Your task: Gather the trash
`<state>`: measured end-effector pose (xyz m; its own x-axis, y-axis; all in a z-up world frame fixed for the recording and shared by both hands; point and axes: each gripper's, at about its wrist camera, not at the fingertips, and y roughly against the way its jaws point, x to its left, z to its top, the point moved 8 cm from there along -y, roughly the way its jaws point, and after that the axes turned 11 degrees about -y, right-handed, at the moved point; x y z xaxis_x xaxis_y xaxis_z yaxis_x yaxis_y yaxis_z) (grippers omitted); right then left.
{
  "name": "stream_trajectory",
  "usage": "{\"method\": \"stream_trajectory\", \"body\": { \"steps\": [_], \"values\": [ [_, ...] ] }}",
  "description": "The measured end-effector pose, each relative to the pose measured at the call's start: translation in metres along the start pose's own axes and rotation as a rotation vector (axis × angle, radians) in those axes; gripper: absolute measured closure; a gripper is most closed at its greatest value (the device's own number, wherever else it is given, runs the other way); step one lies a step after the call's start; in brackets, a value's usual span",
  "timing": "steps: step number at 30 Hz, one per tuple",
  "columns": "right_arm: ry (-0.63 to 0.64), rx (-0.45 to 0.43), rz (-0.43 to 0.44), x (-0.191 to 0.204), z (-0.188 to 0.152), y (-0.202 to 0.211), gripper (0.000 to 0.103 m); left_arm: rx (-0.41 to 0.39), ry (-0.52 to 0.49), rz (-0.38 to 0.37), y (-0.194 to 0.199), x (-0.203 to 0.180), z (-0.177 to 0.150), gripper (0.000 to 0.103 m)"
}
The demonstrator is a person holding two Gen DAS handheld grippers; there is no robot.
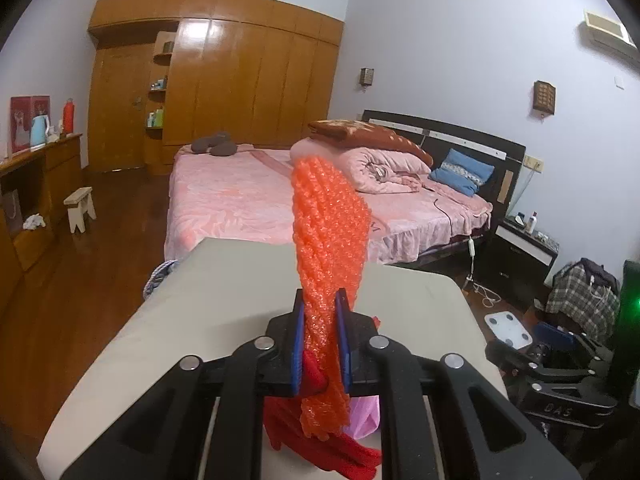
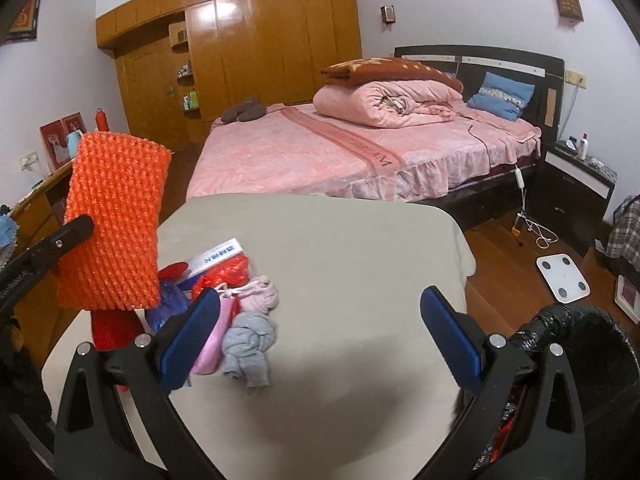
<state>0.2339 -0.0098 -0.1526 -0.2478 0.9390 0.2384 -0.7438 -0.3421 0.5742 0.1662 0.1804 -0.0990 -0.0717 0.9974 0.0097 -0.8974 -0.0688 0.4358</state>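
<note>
Above the beige table (image 2: 320, 240), the left claw (image 1: 322, 336) pinched an orange foam net sleeve (image 1: 330, 224), lifted clear; the right claw (image 2: 316, 332) stood spread, empty. Step: one piece collected. Next, likely, carrying it to the black bag (image 2: 568, 344) alongside. Sleeve: knobbly, limp, light.

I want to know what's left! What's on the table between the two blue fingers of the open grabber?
Mostly bare table; only the grey cloth sits by the right gripper's one finger, in the right wrist view.
</note>
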Motion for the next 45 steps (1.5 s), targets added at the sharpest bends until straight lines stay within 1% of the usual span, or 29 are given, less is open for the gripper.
{"method": "stream_trajectory", "body": {
  "steps": [4,6,9,11,17,19,21,23,24,26,30,36,41,45],
  "values": [
    [0.009,0.003,0.016,0.012,-0.002,0.000,0.006,0.010,0.026,0.021,0.006,0.015,-0.004,0.089],
    [0.021,0.012,0.021,0.017,-0.007,-0.001,0.006,0.029,0.035,0.037,0.005,0.022,-0.012,0.089],
    [0.027,0.026,0.025,0.022,-0.012,-0.003,0.006,0.061,0.046,0.041,0.002,0.026,-0.022,0.089],
    [0.027,0.031,0.021,0.021,-0.014,-0.004,0.006,0.075,0.046,0.035,-0.001,0.023,-0.029,0.089],
    [0.006,0.038,-0.014,0.004,-0.019,-0.003,0.006,0.125,0.021,-0.024,-0.017,-0.008,-0.050,0.089],
    [-0.004,0.043,-0.029,-0.005,-0.021,-0.003,0.006,0.141,0.006,-0.047,-0.023,-0.020,-0.056,0.081],
    [-0.012,0.047,-0.041,-0.012,-0.024,-0.002,0.006,0.149,-0.012,-0.067,-0.024,-0.030,-0.060,0.059],
    [-0.022,0.050,-0.050,-0.018,-0.025,-0.002,0.006,0.146,-0.024,-0.077,-0.023,-0.033,-0.061,0.053],
    [-0.028,0.053,-0.054,-0.021,-0.027,-0.003,0.006,0.147,-0.028,-0.078,-0.021,-0.034,-0.061,0.047],
    [-0.035,0.058,-0.055,-0.024,-0.030,-0.004,0.006,0.144,-0.032,-0.061,-0.015,-0.031,-0.063,0.041],
    [-0.037,0.064,-0.043,-0.020,-0.034,-0.005,0.006,0.140,-0.029,-0.022,-0.002,-0.017,-0.067,0.035],
    [-0.012,0.072,-0.008,-0.003,-0.037,-0.005,0.006,0.162,-0.006,0.036,0.008,0.013,-0.075,0.034],
    [-0.009,0.078,-0.005,0.001,-0.038,-0.005,0.006,0.151,0.004,0.033,0.018,0.019,-0.073,0.033],
    [-0.015,0.072,-0.012,-0.002,-0.036,-0.003,0.006,0.125,-0.011,0.014,0.022,0.009,-0.061,0.028]
  ]
}}
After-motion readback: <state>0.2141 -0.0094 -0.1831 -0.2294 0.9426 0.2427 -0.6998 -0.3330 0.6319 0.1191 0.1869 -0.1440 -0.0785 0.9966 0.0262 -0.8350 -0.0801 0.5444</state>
